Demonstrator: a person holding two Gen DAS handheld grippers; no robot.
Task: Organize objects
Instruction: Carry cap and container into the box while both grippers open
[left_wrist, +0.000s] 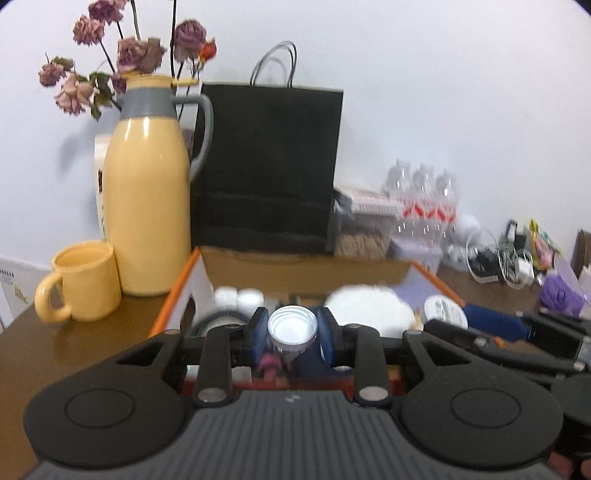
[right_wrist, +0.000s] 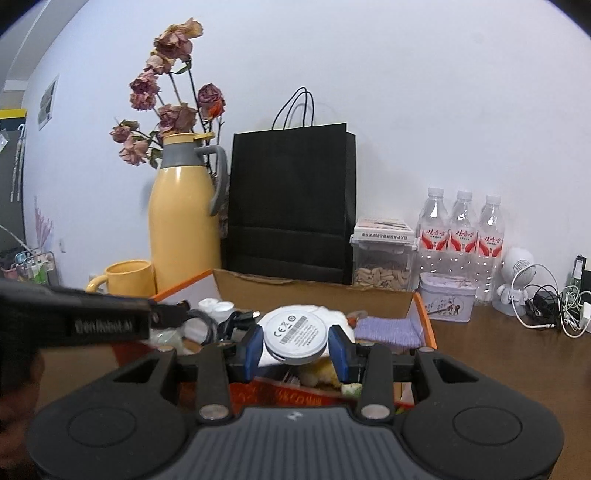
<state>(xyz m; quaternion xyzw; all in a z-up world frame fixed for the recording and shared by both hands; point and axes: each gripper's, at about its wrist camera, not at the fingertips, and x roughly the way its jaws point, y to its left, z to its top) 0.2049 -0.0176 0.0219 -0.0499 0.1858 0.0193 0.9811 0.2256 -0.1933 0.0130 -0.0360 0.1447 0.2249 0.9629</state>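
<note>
Now both fingers (left_wrist: 259, 330) (right_wrist: 339, 350) clamp: tin can (left_wrist: 292, 326), white disc (right_wrist: 295, 334).

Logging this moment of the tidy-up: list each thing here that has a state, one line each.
Left tongs: shut on small bottle.
Right tongs: shut on white disc.
Cardboard box: open, full of items.
Yellow mug: upright.
Yellow jug: upright, holding dried roses.
Black bag: standing upright.
</note>
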